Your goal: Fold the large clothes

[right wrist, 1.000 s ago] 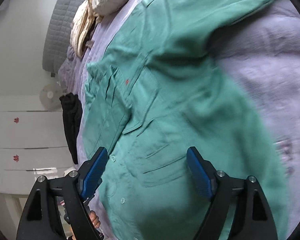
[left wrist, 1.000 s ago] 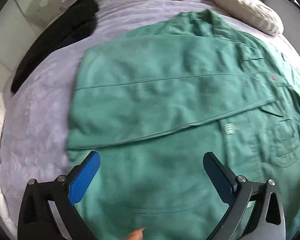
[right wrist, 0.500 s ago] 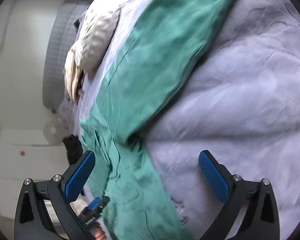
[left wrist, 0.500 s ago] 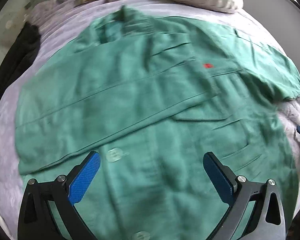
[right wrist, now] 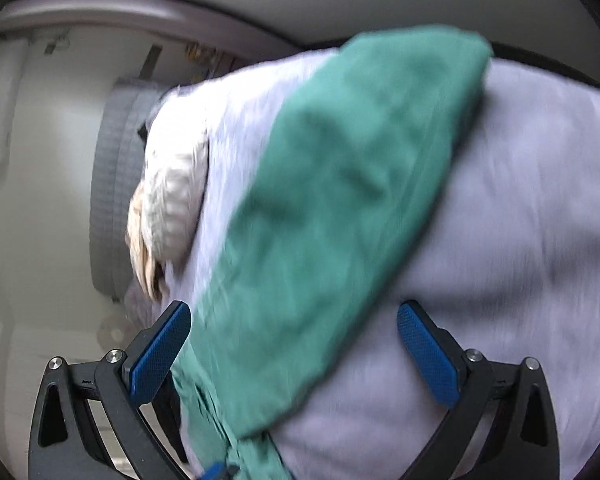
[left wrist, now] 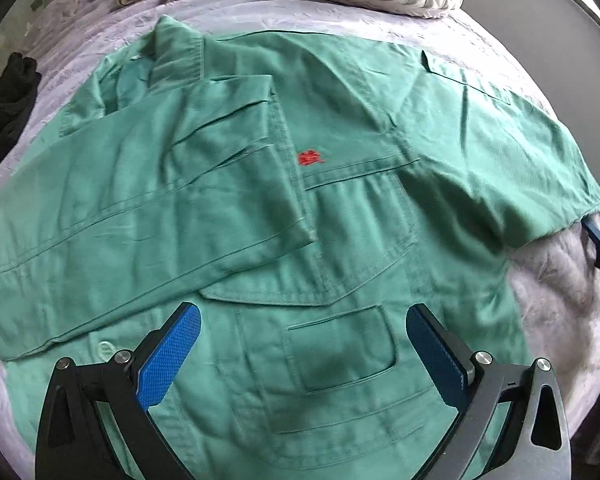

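Both grippers, left (left wrist: 300, 360) and right (right wrist: 295, 356), hung wide open, holding nothing; best to pinch the green jacket's (left wrist: 340, 200) right sleeve (right wrist: 340, 200) near its cuff and fold it flat.

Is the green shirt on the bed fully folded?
Partly folded: one sleeve lies across the green shirt; the other sleeve is spread.

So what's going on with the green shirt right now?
A green shirt lies spread on a bed with a lilac cover, one sleeve already folded across its front. Both grippers are open and hold nothing: the left gripper hangs over the shirt's lower front, the right gripper by the other sleeve.
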A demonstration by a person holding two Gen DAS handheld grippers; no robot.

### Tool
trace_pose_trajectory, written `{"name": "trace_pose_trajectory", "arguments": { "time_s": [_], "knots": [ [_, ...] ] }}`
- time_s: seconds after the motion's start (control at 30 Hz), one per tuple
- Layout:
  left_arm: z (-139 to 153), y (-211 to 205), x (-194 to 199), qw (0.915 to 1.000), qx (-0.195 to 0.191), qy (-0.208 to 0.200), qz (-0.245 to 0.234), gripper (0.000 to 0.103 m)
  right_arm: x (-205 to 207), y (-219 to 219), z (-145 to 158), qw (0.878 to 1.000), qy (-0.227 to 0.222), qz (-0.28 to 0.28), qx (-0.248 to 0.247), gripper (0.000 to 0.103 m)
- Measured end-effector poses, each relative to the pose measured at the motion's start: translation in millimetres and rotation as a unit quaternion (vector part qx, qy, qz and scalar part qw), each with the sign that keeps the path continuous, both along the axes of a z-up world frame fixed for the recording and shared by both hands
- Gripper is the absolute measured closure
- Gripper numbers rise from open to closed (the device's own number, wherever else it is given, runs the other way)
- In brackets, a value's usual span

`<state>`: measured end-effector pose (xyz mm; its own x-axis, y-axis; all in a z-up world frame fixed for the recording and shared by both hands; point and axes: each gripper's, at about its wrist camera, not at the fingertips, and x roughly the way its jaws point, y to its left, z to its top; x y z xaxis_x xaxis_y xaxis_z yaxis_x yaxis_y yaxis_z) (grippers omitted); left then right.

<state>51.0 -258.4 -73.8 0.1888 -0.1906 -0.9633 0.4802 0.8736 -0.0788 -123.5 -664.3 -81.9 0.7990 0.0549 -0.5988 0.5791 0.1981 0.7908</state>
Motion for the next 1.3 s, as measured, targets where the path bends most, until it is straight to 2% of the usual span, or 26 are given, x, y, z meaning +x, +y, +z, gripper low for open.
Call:
{"name": "trace_pose_trajectory", "arguments": {
  "time_s": [0.13,0.23,0.27,0.3,0.33,0.37,0.4,0.47,0.6,0.7,0.8,0.93,1.0,1.03,1.1,1.17,1.23,1.3],
  "knots": [
    [3,-13,0,1.0,0.002,-0.008,0.002,0.0,8,-26,1,1.0,-0.01,-0.024,-0.001,0.0],
    [3,-15,8,0.9999,0.002,-0.007,0.008,0.0,14,-40,-4,0.999,-0.017,-0.043,0.029,0.003],
    [2,-15,14,0.9999,0.001,-0.006,0.01,0.0,14,-43,-6,0.998,-0.023,-0.05,0.04,0.016],
    [0,-13,23,0.9999,0.0,-0.006,0.012,0.0,14,-46,-10,0.996,-0.035,-0.059,0.058,0.047],
    [0,-10,27,0.9999,-0.001,-0.006,0.015,0.0,13,-46,-14,0.995,-0.042,-0.06,0.072,0.066],
    [-1,-5,31,0.9998,-0.001,-0.006,0.017,0.0,14,-48,-23,0.991,-0.056,-0.062,0.101,0.091],
    [-1,0,34,0.9998,-0.001,-0.007,0.018,0.0,14,-48,-29,0.988,-0.068,-0.065,0.122,0.095],
    [1,9,36,0.9998,0.001,-0.011,0.015,0.0,15,-45,-33,0.984,-0.092,-0.073,0.137,0.095],
    [5,33,46,0.9993,0.001,-0.034,0.017,0.0,29,-35,-14,0.977,-0.163,-0.046,0.131,0.096],
    [9,55,58,0.9981,-0.001,-0.048,0.038,0.0,56,-19,17,0.975,-0.195,0.01,0.109,0.096],
    [11,79,68,0.9961,-0.003,-0.058,0.066,0.0,96,12,49,0.973,-0.201,0.083,0.073,0.096],
    [12,119,84,0.9924,-0.004,-0.071,0.101,0.0,164,80,89,0.964,-0.171,0.201,-0.011,0.095],
    [11,137,87,0.9905,0.0,-0.075,0.115,0.0,204,135,103,0.948,-0.136,0.277,-0.077,0.095],
    [10,146,87,0.9893,0.0,-0.077,0.124,0.0,212,153,104,0.941,-0.127,0.299,-0.092,0.095],
    [7,165,89,0.9875,-0.002,-0.077,0.137,0.0,239,219,96,0.916,-0.093,0.37,-0.127,0.095],
    [5,182,88,0.9857,-0.001,-0.079,0.149,0.0,261,263,81,0.897,-0.062,0.412,-0.144,0.095],
    [0,197,87,0.9843,0.002,-0.078,0.159,0.0,279,305,53,0.884,-0.027,0.444,-0.142,0.095],
    [-4,209,87,0.9832,0.001,-0.073,0.167,0.0,290,332,19,0.88,0.017,0.455,-0.133,0.091]
  ]
}}
